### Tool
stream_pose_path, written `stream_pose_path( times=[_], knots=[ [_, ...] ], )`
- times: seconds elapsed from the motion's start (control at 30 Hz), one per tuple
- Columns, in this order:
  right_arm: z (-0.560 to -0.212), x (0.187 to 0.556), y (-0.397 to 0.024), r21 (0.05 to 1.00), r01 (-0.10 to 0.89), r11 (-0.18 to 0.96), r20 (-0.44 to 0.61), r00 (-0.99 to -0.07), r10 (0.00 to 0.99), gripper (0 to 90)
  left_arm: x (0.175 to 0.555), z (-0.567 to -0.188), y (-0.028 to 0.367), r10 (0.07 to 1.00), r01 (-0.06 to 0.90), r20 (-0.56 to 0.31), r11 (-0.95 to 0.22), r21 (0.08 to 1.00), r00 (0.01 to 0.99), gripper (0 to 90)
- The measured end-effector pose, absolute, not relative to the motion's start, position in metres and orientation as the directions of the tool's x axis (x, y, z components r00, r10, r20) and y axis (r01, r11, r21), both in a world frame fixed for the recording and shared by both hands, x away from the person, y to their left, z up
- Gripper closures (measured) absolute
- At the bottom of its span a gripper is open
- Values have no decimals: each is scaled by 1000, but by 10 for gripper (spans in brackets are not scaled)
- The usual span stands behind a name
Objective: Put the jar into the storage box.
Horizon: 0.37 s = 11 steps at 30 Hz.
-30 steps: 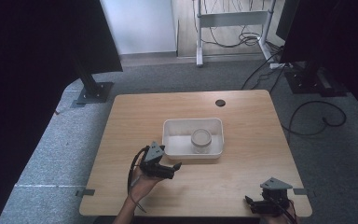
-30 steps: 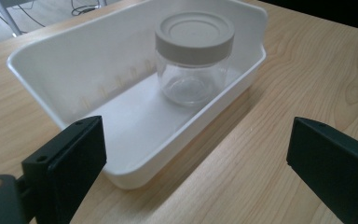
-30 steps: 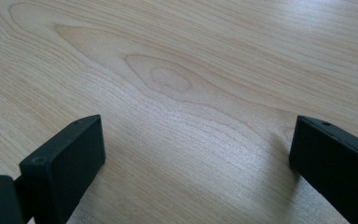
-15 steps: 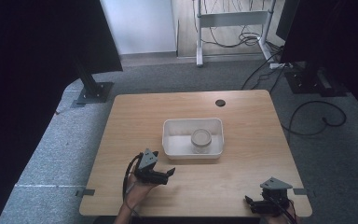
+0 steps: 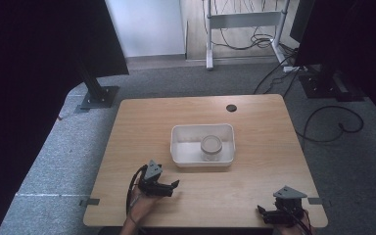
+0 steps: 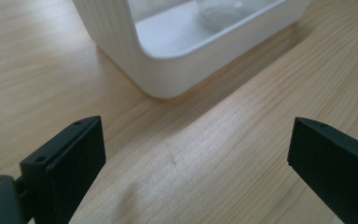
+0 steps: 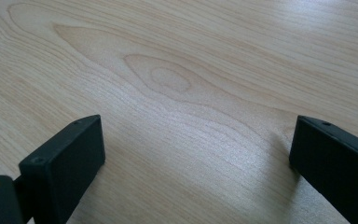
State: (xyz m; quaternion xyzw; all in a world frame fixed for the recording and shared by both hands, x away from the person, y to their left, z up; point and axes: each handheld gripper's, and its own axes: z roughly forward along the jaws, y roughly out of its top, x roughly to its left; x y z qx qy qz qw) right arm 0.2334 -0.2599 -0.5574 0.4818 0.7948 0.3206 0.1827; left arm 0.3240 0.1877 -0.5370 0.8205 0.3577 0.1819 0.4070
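A white rectangular tray (image 5: 203,162) sits in the middle of the wooden table (image 5: 142,127). Inside it, toward its right side, stands a small clear jar (image 5: 211,147). My left gripper (image 5: 173,186) rests low over the table near the front edge, a short way from the tray's front left corner, open and holding nothing. In the left gripper view its gripper (image 6: 196,154) faces the tray's rounded corner (image 6: 168,70), and the jar (image 6: 223,9) is blurred beyond. My right gripper (image 5: 263,212) lies at the front right corner, and its gripper (image 7: 196,149) is open over bare wood.
A round cable hole (image 5: 231,107) is near the table's far edge. Dark monitor stands (image 5: 98,93) and loose cables (image 5: 333,122) lie on the grey carpet around the table. A white metal frame (image 5: 245,19) stands at the back.
My left gripper has drawn back from the tray toward the table's front edge and slightly left. The right gripper has stayed where it was.
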Motion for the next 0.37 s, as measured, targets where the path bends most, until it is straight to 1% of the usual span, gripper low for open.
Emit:
stream_pose_path(
  times=[0.2,0.37],
  knots=[
    [-557,233,-260,686,648,331,18,-469,883,30,326,-547,187,742,478,21,-454,752,670,42],
    [-557,233,-260,686,648,331,17,-470,883,30,328,-552,187,747,505,16,-464,728,665,42]
  ],
)
